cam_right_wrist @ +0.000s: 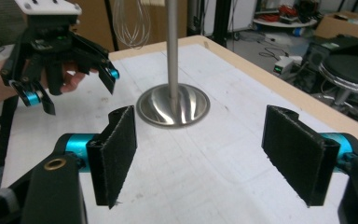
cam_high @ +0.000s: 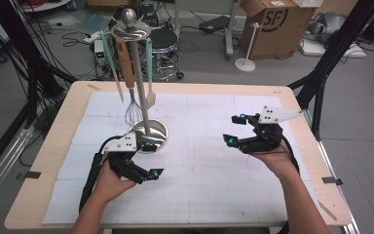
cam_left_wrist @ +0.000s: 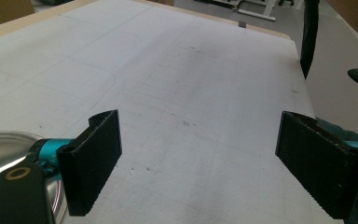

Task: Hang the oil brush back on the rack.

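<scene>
On the white mat [cam_high: 214, 170] I see the utensil stand [cam_high: 142, 97] at about 11 o'clock from the centre of the table [cam_high: 48, 161], with its round steel base [cam_high: 151, 132] flat on the mat. A whisk [cam_high: 132, 109], a pale spatula [cam_high: 149, 73] and a thin light green tool [cam_high: 112, 68] hang from its top disc.

My left gripper [cam_high: 150, 160] is at 7 o'clock, just beside the base, with jaws spread wide and nothing between them.

My right gripper [cam_high: 234, 129] is at 3 o'clock, well apart from the stand, also released and empty.
</scene>
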A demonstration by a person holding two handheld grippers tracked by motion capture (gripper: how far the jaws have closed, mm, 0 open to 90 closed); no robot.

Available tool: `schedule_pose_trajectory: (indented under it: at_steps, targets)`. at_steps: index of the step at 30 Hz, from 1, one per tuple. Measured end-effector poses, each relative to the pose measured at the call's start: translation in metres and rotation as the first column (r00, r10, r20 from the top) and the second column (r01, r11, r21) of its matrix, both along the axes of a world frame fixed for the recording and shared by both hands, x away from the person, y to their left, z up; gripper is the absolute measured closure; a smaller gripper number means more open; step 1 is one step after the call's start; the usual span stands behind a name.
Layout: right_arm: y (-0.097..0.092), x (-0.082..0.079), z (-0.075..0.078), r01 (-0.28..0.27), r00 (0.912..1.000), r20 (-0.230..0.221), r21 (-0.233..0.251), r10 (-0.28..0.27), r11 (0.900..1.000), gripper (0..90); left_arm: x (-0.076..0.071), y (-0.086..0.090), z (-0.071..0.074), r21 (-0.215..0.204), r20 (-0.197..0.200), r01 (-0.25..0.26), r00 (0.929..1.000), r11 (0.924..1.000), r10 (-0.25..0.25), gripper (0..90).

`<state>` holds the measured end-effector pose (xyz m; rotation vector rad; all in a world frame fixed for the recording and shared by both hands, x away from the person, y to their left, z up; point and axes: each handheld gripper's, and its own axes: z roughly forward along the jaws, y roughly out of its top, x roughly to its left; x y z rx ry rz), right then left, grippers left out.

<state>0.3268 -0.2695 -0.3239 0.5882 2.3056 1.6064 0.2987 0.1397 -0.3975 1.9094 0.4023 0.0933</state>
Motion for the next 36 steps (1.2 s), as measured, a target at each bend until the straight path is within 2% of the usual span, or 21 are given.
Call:
schedule_pose_trajectory:
  at_steps: [9,12,20,26,31,33,36]
  targets:
    - [-0.013,-0.01,-0.023,0.052,0.9984,-0.024,-0.001,-0.052,0.9986,21.4,0.001,-0.002,-0.001,0.003,-0.002,0.002,1.0,1.0,-0.002,14.9]
    - [-0.014,-0.012,-0.031,0.067,0.9968,-0.043,-0.016,-0.067,0.9977,20.5,0.001,-0.001,-0.001,0.004,0.0,0.001,1.0,1.0,-0.001,14.9]
    - [-0.02,-0.019,-0.047,0.087,0.9929,-0.08,-0.018,-0.088,0.9961,18.2,0.002,-0.003,-0.001,0.007,-0.003,0.005,1.0,1.0,-0.005,14.9]
    - [-0.025,-0.026,-0.059,0.097,0.9912,-0.091,-0.003,-0.097,0.9953,17.5,0.002,-0.002,-0.001,0.001,-0.002,0.001,1.0,1.0,-0.001,14.9]
    - [-0.026,-0.03,-0.071,0.106,0.9883,-0.11,-0.008,-0.106,0.9944,16.8,0.002,-0.002,-0.001,0.005,-0.003,0.0,1.0,1.0,0.0,14.9]
    - [-0.026,-0.032,-0.075,0.111,0.9865,-0.119,-0.024,-0.113,0.9935,16.2,0.002,-0.003,-0.001,0.003,-0.004,-0.002,1.0,1.0,0.002,14.9]
    - [-0.026,-0.033,-0.079,0.109,0.9871,-0.116,-0.022,-0.11,0.9938,16.1,0.002,-0.003,-0.002,0.004,-0.005,0.0,1.0,1.0,0.0,14.9]
